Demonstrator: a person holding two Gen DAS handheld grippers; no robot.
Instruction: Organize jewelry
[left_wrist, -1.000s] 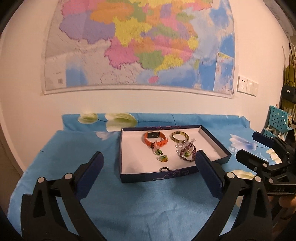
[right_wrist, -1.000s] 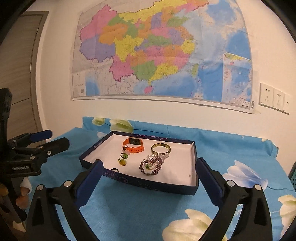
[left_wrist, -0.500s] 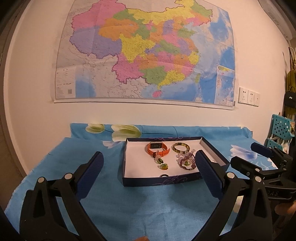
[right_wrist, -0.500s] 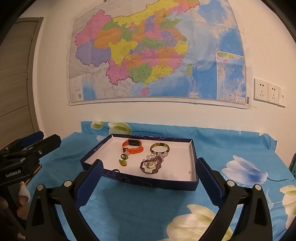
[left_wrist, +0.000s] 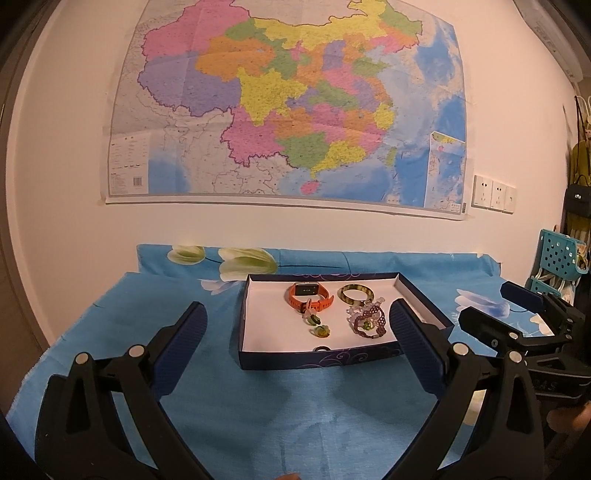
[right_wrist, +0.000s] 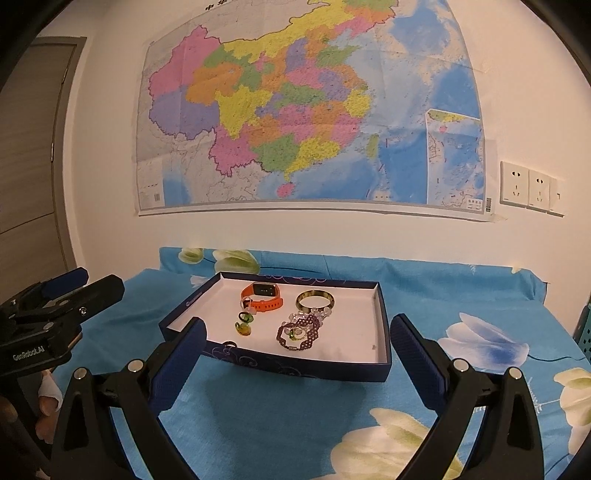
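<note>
item: jewelry tray, dark blue walls with pale scroll print, white floor, set on a worktop covered by a blue floral cloth.

contents, all lying inside the tray:
- orange watch, toward the far wall, strap looped.
- green-brown bangle, just beside the watch on its right.
- purple beaded bracelet, nearer than the bangle, with clear beads touching its far end.
- 2 green glass rings, close together, nearer than the watch.
- small dark ring, against the near wall.

tools: left hand-held gripper, jaws spread wide, nothing held, hovering short of the tray. right hand-held gripper, jaws likewise spread and empty, also short of the tray's near wall.

step judged in hand: approach to a first pick; no piece is touched yet.

handling notes, as judgement: the bangle or the watch is best taken first, being rigid and set apart. 1 pad is to be lowered inside the loop and 1 outside, so the rim is pinched. the beaded bracelet is likely limp and may drag the clear beads along. the rings are small and smooth; a slow, square closure is advised.

writing: "genrobot.ai" is read on the left tool's body. the wall map carries characters along its top edge, too small to be read. print on the tray's left wall is illegible.
</note>
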